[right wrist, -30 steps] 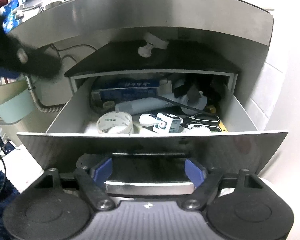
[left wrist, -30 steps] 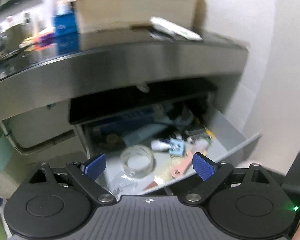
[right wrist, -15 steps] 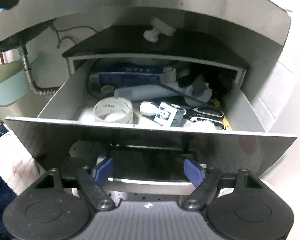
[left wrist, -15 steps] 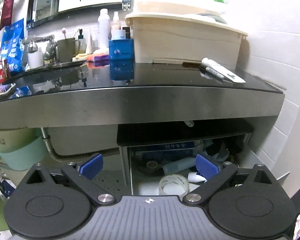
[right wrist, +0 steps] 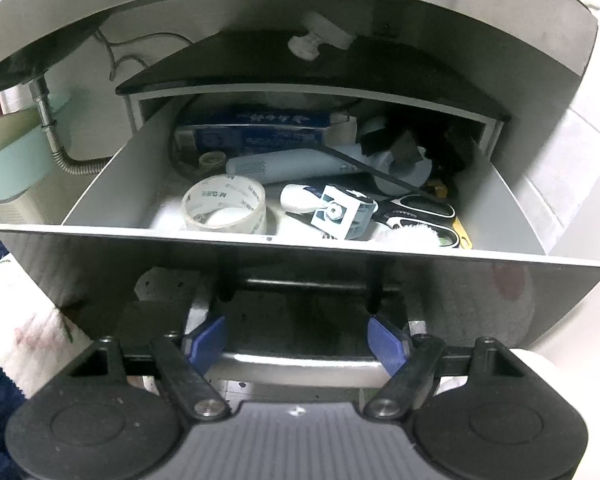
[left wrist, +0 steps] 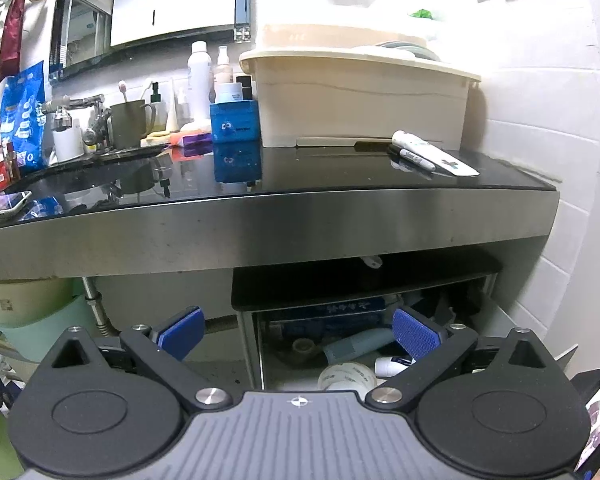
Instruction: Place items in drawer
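The drawer under the black countertop stands pulled out and holds a tape roll, a pale blue tube, a blue box, scissors and other small items. It also shows in the left wrist view. My right gripper is open, its fingers at either side of the drawer's metal handle. My left gripper is open and empty, held back from the drawer, facing the counter edge. A white tube and a pen lie on the counter at the right.
On the counter stand a beige bin, a blue box, bottles, a green mug and a faucet. A drain pipe and pale green tubs sit left of the drawer. A tiled wall is at the right.
My left gripper has lifted and pulled back from over the drawer, so it now faces the counter top and its items. My right gripper has stayed at the drawer handle, slightly closer.
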A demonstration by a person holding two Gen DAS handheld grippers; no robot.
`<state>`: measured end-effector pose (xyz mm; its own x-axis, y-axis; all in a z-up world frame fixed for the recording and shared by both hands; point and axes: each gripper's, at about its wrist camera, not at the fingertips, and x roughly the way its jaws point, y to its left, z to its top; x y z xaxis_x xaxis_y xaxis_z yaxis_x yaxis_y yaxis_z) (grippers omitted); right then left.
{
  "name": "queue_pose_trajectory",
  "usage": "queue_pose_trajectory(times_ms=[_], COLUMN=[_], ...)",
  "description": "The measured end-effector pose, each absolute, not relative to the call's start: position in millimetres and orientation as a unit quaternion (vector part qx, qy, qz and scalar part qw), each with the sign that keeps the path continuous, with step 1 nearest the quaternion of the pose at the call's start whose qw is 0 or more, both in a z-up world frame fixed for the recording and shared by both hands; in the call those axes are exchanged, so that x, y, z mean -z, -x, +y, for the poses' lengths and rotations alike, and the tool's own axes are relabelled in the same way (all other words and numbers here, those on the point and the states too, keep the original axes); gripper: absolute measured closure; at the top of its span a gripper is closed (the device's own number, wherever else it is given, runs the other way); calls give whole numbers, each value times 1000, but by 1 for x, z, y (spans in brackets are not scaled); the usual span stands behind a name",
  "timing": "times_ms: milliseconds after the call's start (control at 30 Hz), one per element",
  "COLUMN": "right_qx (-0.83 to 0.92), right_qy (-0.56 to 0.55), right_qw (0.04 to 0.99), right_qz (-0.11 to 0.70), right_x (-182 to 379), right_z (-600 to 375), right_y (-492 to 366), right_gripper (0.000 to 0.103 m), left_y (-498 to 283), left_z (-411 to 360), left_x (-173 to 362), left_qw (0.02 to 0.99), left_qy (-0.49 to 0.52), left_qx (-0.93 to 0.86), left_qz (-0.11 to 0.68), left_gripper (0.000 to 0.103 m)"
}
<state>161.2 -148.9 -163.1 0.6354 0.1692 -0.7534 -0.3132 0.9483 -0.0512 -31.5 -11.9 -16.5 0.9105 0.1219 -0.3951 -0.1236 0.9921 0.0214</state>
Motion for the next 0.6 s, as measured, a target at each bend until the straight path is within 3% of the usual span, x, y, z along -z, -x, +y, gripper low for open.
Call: queue_pose_trajectory(times_ms=[300,600], right_qx=[-126,-125], right_qy=[73,73], right_qw=[896,895], right_qz=[420,423], right_x=[171,171], right_z=[-150,-150], right_y=[-171,-172], right_gripper=[19,18], left_y=[42,45], left_z=[-14,-17], left_x=[12,12], left_qw=[984,985], left_qy=[8,5], left_qx=[-35,-22], left_qz=[175,173], left_gripper=[1,1])
